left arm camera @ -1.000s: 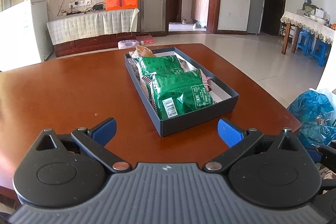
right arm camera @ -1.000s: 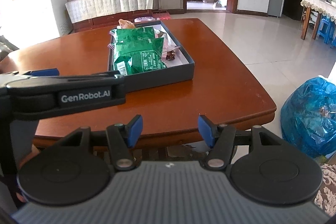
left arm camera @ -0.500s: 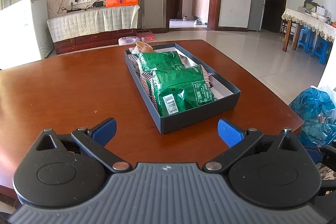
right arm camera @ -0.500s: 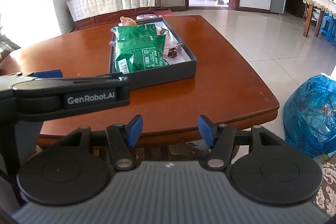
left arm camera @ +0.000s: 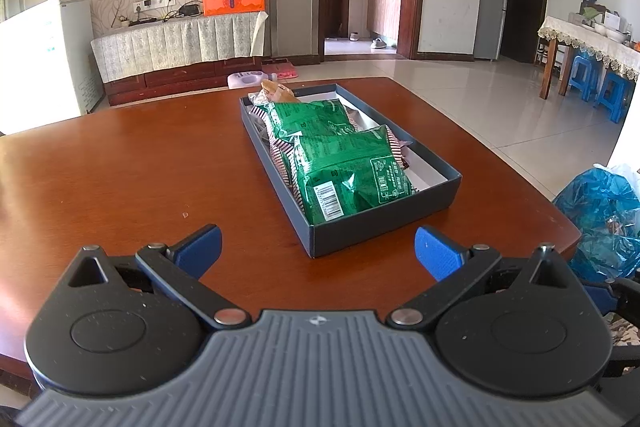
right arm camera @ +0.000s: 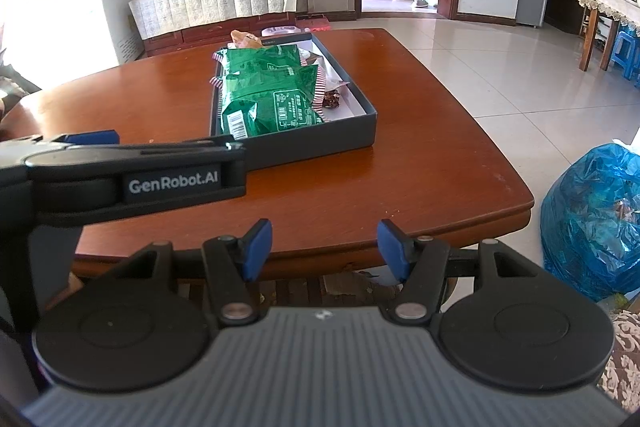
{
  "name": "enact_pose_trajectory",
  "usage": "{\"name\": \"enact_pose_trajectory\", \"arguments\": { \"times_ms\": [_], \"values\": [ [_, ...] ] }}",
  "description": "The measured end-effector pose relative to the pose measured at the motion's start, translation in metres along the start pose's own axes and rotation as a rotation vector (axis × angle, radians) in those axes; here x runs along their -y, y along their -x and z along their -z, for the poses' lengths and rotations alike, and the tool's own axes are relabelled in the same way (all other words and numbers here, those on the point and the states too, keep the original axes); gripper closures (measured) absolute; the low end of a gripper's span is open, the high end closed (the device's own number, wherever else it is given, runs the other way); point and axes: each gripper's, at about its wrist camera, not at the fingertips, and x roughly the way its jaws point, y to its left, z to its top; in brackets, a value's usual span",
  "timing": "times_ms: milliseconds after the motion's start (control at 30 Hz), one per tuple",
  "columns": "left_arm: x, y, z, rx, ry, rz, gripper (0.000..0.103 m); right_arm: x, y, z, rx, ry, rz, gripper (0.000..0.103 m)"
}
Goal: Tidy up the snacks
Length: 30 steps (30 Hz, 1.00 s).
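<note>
Dark gray box (left arm camera: 384, 231) sitting on the reddish wood surface (left arm camera: 140, 167), toward the far-right part. Packed w/ snacks: two green packets (left arm camera: 348, 175) stacked along the left side, striped wrappers (left arm camera: 280, 155) poking out under them, tan wrapper (left arm camera: 276, 91) at the far end, small dark snack (right arm camera: 331, 99) on the white liner at the right. Nothing loose on the wood except a tiny crumb (left arm camera: 185, 215).

Left claw (left arm camera: 318, 251) hovering over the near edge, jaws spread wide, nothing between them, box just ahead. Right claw (right arm camera: 325, 247) hanging off the near edge of the surface, also released & empty, jaws apart. Blue plastic bag (right arm camera: 592, 223) on the floor to the right.
</note>
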Motion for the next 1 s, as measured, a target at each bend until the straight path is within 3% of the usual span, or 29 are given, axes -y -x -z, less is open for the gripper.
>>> {"name": "enact_pose_trajectory", "arguments": {
  "times_ms": [1000],
  "values": [
    [-0.0049, -0.0052, -0.0010, -0.008, 0.020, -0.016, 0.000, 0.0022, -0.0012, 0.0009, -0.004, 0.003, -0.006, 0.042]
  ]
}}
